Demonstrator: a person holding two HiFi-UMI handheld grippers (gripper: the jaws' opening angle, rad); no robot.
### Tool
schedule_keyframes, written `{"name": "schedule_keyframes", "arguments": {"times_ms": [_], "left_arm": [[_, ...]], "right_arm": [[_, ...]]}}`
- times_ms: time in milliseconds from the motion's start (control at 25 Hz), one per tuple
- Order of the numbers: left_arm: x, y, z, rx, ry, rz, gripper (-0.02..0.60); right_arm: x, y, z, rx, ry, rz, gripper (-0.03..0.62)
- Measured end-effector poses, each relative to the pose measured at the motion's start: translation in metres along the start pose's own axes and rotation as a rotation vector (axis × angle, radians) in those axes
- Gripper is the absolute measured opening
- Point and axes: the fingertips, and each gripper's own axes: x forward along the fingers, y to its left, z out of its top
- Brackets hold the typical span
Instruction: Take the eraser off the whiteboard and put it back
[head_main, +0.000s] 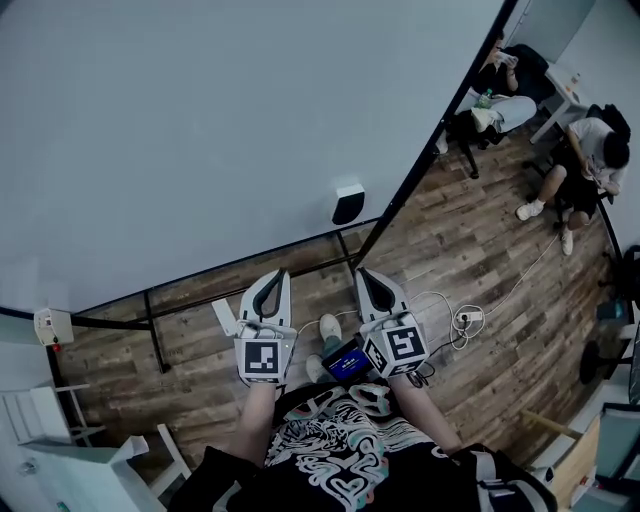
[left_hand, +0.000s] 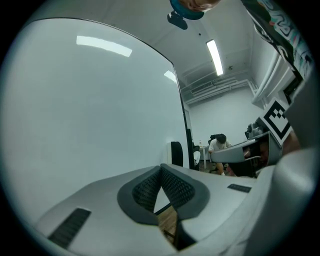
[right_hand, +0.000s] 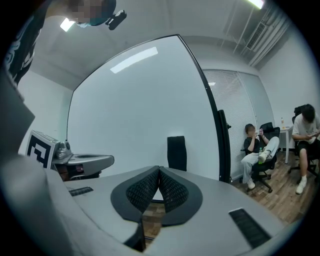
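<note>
A black eraser (head_main: 348, 204) with a white top clings to the whiteboard (head_main: 200, 130) near its lower right corner. The right gripper view has the eraser (right_hand: 176, 153) straight ahead above the fingertips; in the left gripper view the eraser (left_hand: 176, 153) lies to the right of the tips. My left gripper (head_main: 271, 277) and right gripper (head_main: 362, 274) hover side by side short of the board, both pointing at it. Both are shut with their pads touching and nothing between them. The right gripper (right_hand: 159, 170) is the one nearer the eraser.
The whiteboard stands on a black frame (head_main: 395, 195) over a wooden floor (head_main: 470, 250). Two seated people (head_main: 590, 160) and chairs are at the far right. A power strip with cable (head_main: 467, 318) lies on the floor. A white shelf (head_main: 40, 420) stands at lower left.
</note>
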Motion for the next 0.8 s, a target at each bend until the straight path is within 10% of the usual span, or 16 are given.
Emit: {"name": "schedule_keyframes", "arguments": {"times_ms": [640, 800], "left_arm": [[0.036, 0.016, -0.018, 0.021, 0.054, 0.016, 0.029], [0.046, 0.02, -0.02, 0.031, 0.071, 0.023, 0.029]], "right_arm": [[0.053, -0.023, -0.006, -0.024, 0.012, -0.022, 0.071], [0.069, -0.03, -0.009, -0.008, 0.023, -0.026, 0.166]]}}
